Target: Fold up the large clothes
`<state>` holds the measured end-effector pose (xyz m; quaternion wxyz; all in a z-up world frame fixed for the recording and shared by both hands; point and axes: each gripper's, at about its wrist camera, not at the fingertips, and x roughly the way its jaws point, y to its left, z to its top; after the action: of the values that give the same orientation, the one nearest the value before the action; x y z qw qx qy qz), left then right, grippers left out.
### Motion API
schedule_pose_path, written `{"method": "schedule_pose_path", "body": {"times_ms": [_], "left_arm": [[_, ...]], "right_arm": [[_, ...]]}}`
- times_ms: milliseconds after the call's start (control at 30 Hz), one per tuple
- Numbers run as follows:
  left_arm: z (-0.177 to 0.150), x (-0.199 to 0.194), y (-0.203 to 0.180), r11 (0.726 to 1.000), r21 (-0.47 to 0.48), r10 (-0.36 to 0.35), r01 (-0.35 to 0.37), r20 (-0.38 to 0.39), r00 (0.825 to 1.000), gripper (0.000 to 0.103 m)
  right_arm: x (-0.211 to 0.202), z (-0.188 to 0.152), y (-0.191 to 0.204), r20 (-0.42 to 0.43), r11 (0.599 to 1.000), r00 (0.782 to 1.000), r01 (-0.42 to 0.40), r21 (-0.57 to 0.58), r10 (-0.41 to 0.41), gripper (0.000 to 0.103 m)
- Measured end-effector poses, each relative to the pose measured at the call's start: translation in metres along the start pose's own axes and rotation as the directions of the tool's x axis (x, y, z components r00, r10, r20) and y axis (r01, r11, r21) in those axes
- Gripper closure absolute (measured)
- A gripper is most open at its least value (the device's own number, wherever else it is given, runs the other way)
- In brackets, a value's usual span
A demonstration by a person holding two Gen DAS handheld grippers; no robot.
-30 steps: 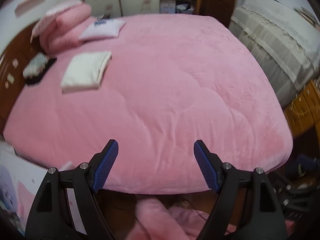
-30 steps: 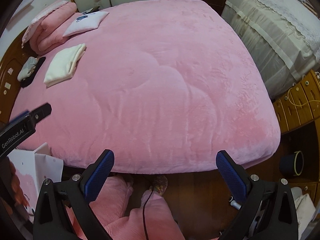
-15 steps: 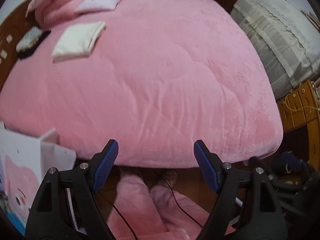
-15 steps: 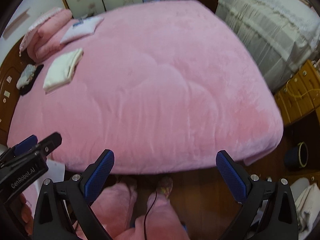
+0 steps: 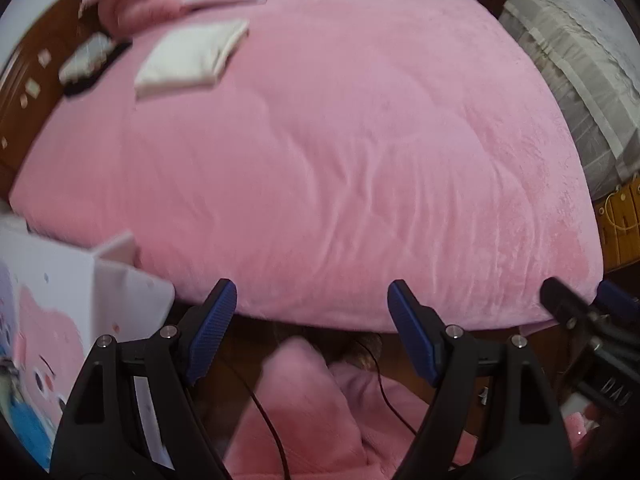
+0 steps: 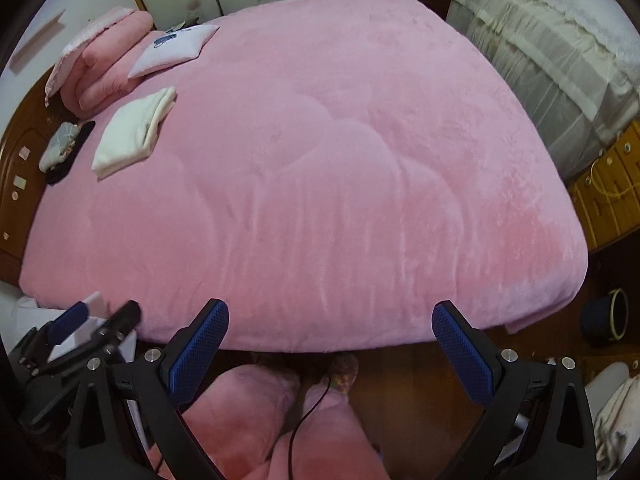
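While we held both grippers over the near edge of the bed [image 6: 360, 160], pointing steeply down, nothing sat between their blue pads. The left gripper [image 5: 312, 332] had its jaws well apart and empty, and the right gripper [image 6: 330, 348] stood wide apart and empty too. A pink plush blanket [image 5: 340, 152] covered the whole bed, smooth apart from shallow creases. Near the far left corner lay a folded cream garment [image 6: 134, 132], with a white pillow [image 6: 176, 50] and a folded pink quilt [image 6: 108, 64] beyond it. A small dark and pale bundle [image 6: 64, 146] lay at the left edge. Below the near edge we saw our legs in pink fleece trousers [image 6: 240, 412] on the wooden floor [image 6: 420, 380]. A white box with a cartoon print [image 5: 48, 340] stood by the near left corner.
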<state>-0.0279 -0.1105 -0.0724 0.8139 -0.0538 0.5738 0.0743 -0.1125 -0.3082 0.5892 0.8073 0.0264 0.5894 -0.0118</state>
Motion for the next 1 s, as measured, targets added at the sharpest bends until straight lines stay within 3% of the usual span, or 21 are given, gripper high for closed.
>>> {"method": "schedule_pose_path", "body": {"times_ms": [333,700,1000], "left_arm": [[0.006,0.0,0.004,1.0,0.015,0.001,-0.001,0.013,1.0,0.026],[0.013,-0.007,-0.004,0.999,0.035,0.025,-0.027,0.041,0.999,0.001],[0.025,-0.016,-0.007,0.997,0.067,0.026,-0.032,0.093,0.995,0.001]], "right_arm": [[0.016,0.006,0.017,-0.016,0.997,0.999,-0.045,-0.055,0.044,0.0],[0.011,0.0,0.018,0.016,0.999,1.0,-0.025,-0.046,0.025,0.0],[-0.002,0.002,0.012,0.061,1.0,0.998,-0.012,-0.022,0.014,0.0]]}}
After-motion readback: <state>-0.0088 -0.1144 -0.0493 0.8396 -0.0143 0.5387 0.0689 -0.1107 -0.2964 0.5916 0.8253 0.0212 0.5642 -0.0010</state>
